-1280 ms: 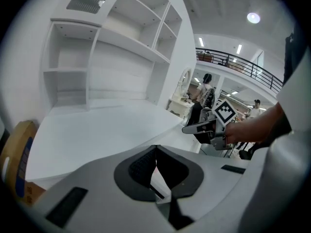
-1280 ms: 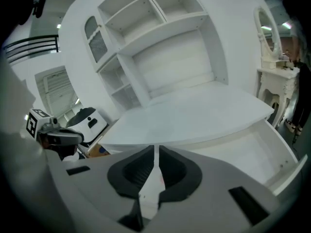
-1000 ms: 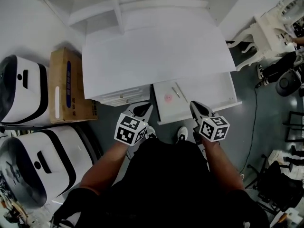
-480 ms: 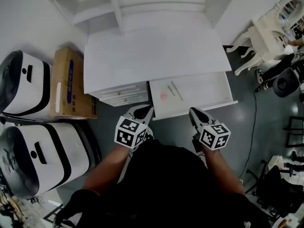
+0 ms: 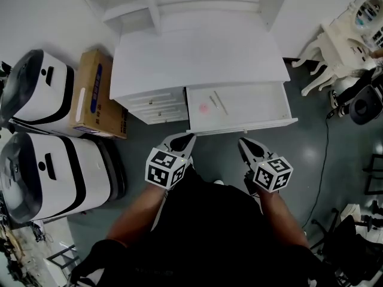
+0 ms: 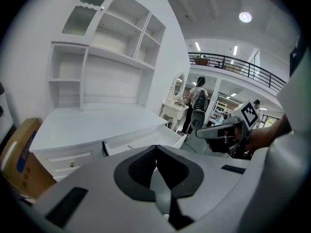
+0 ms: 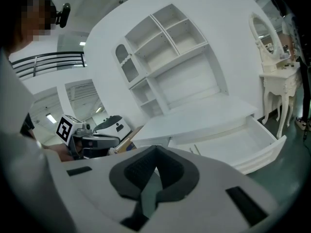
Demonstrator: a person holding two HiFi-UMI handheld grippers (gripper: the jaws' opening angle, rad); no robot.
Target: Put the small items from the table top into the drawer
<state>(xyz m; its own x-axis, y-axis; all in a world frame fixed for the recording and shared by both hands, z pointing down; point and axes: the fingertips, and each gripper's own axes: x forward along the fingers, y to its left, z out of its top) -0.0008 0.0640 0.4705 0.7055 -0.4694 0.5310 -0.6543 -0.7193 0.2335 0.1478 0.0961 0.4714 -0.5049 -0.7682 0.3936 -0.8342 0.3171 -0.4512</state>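
Head view: your camera looks steeply down from above. The desk [image 5: 197, 55] fills the top of the frame and your torso the bottom, and both grippers sit just short of the open drawer [image 5: 251, 103].

Left gripper view: low, set back from the desk front, facing it along the jaws. The right gripper [image 6: 206, 133] shows at its right edge.

Right gripper view: same low stand-off, angled across. The left gripper [image 7: 109, 141] shows at its left.

All three views share the desk and drawer.
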